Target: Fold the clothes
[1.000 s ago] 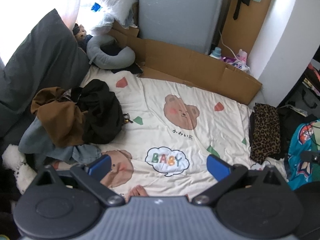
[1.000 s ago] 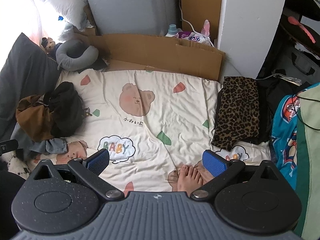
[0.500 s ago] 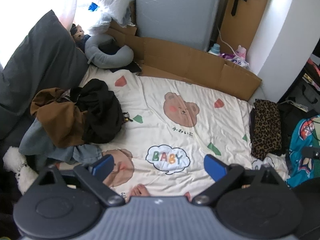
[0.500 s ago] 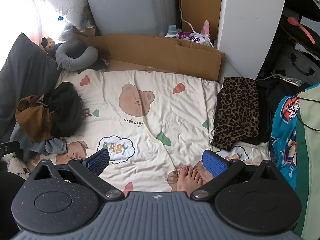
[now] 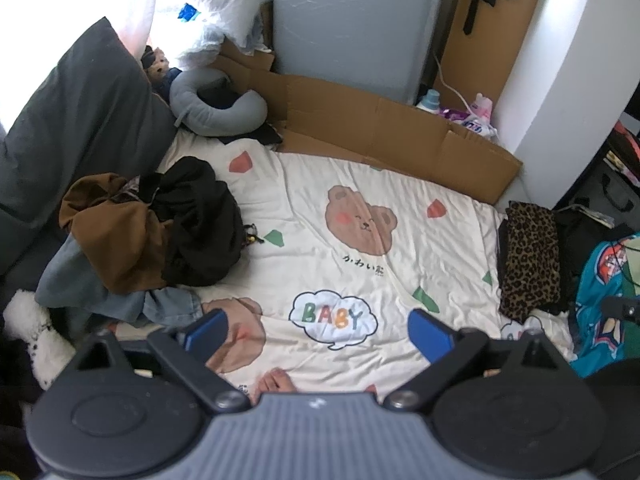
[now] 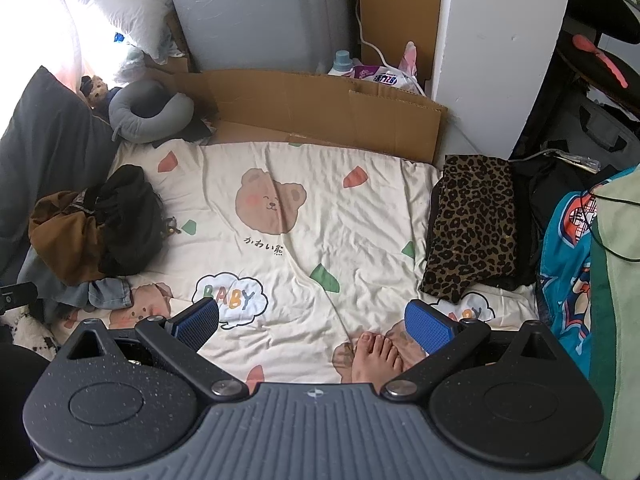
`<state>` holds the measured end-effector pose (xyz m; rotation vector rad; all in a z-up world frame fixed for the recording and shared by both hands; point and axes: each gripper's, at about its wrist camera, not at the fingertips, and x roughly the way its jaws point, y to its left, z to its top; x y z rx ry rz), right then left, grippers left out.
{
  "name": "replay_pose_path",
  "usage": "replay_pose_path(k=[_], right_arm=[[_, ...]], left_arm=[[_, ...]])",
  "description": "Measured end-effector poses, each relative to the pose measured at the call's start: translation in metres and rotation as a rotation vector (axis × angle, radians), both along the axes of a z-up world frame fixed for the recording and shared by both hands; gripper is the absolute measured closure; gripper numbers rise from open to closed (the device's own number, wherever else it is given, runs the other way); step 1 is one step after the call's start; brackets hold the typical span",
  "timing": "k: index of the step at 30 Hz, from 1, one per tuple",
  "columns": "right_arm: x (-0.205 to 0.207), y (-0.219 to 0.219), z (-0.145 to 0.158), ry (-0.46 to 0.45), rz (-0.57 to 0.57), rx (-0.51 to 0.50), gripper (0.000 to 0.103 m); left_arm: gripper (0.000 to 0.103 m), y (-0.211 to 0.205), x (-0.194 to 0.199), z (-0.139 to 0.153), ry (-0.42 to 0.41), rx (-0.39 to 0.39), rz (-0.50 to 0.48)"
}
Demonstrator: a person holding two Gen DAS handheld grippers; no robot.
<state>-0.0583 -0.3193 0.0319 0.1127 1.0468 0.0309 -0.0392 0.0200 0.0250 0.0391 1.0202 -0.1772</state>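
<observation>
**Both grippers empty above the bed, clothes heaped at left**

We see a cream bear-print blanket (image 5: 352, 184) covering most of both views, with a "BABY" cloud print near its front edge. Along its far side stands a sheet of brown cardboard (image 5: 360, 120), and behind that a tall grey panel (image 5: 344, 16). A dark grey pillow (image 5: 80, 120) leans at the left edge, with a grey neck pillow (image 5: 216, 108) just beside it at the far left corner.

The unfolded clothes pile (image 5: 152, 236) sits on the blanket's left side: a brown garment (image 5: 116, 240) and a black garment (image 5: 200, 220) touching each other on top, denim (image 5: 168, 304) under them at the near side. We can't tell how many items are in the heap. On the right edge lies a folded leopard-print garment (image 6: 472, 224), well apart from the pile, on top of something black. A teal printed fabric (image 6: 568, 264) hangs at the far right.

Left gripper (image 5: 318, 330) hovers over the front of the blanket, jaws spread wide, nothing between the blue pads (image 5: 430, 338). Right gripper (image 6: 314, 322) is likewise wide apart and holds nothing. Neither touches any cloth.

The person's bare foot (image 6: 374, 354) rests on the blanket just beside the right gripper's right finger; toes (image 5: 276, 380) also show in the left wrist view.
</observation>
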Motion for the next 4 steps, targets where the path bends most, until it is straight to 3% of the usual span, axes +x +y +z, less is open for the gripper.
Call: replay_pose_path(k=[4], right_arm=[[-0.0009,0.0001,0.0003,-0.001,0.000,-0.001,0.001]], left_arm=[[0.005,0.0002,0.0015,-0.0006,0.005,-0.007,0.005]])
